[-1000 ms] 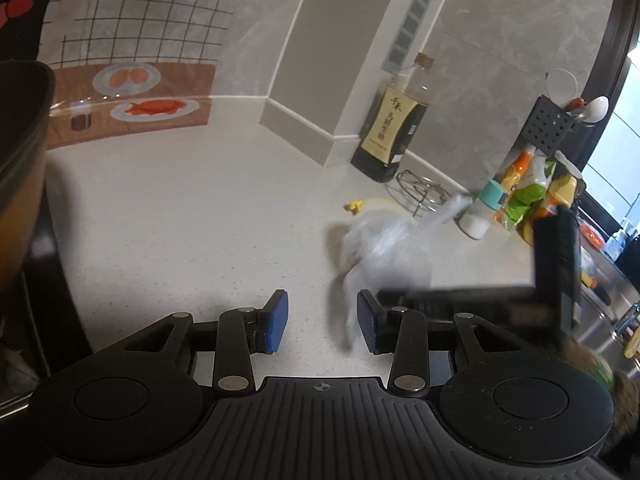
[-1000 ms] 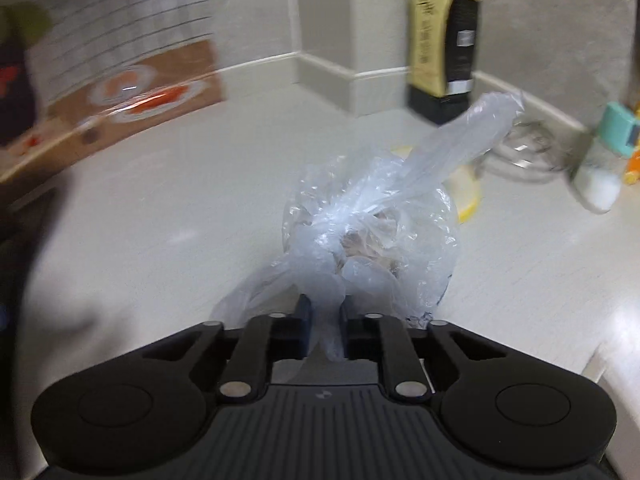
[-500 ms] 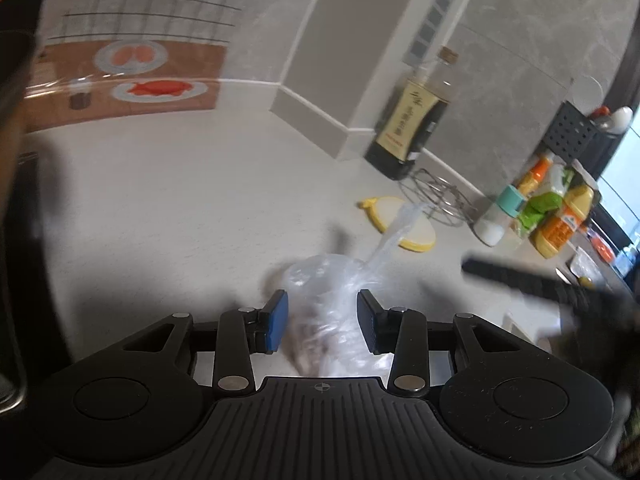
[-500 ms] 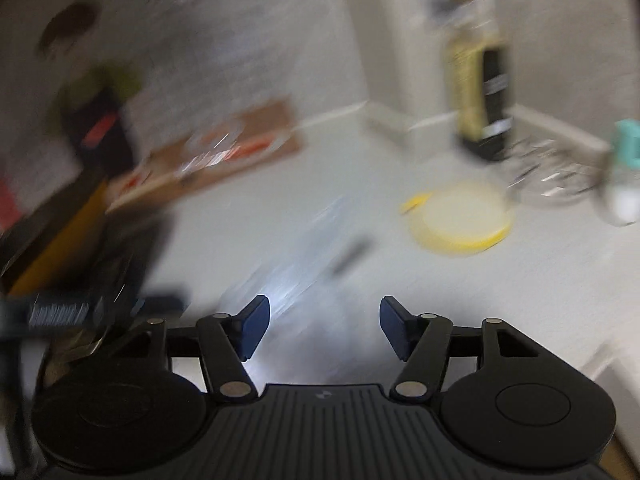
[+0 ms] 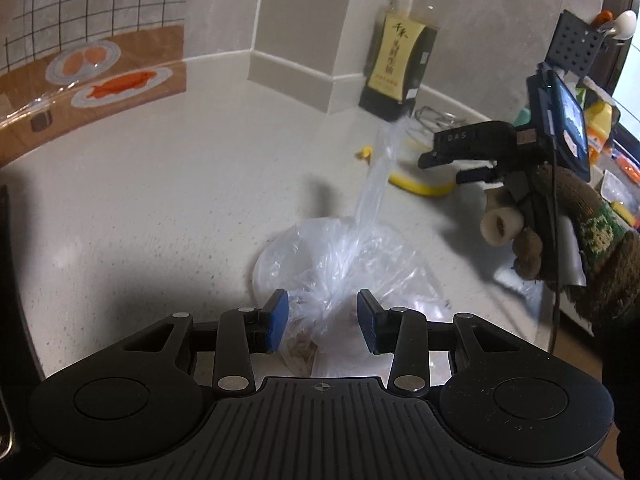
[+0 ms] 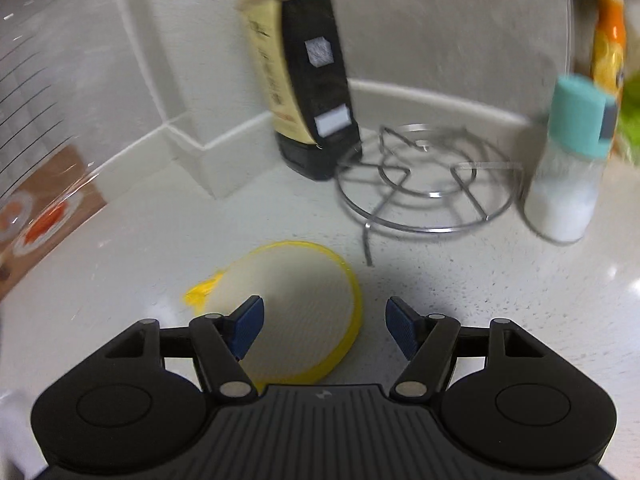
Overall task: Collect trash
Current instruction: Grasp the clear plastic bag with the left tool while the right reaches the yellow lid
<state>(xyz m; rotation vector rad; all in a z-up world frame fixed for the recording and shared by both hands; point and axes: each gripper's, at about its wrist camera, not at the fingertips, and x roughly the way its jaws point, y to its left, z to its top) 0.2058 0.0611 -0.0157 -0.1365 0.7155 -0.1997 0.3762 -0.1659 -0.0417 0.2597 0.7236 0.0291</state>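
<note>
the left gripper [image 5: 322, 322] has its blue-padded fingers [image 5: 277, 320] spread, with the knotted neck of a clear plastic bag [image 5: 340, 264] sitting in the gap between them; neither pad presses on the film. the bag rests on the pale speckled bench [image 5: 160, 184] just ahead of the fingertips, bulging to either side of them, and one twisted tail of it rises away from the fingers toward the back wall. beyond the bag and to the right of the fingers, the right gripper [image 5: 448, 162] is held by a hand [image 5: 568, 232] in a knitted glove, well above the bench.

in the right wrist view the right gripper [image 6: 323, 322] also has its fingers spread wide with nothing between them. a yellow-rimmed round lid [image 6: 296, 308] lies flat on the bench just past the left pad. farther out stand a wire trivet [image 6: 428, 184], a dark sauce bottle [image 6: 304, 80] to its left, and a teal-capped shaker [image 6: 568, 172] to its right.
</note>
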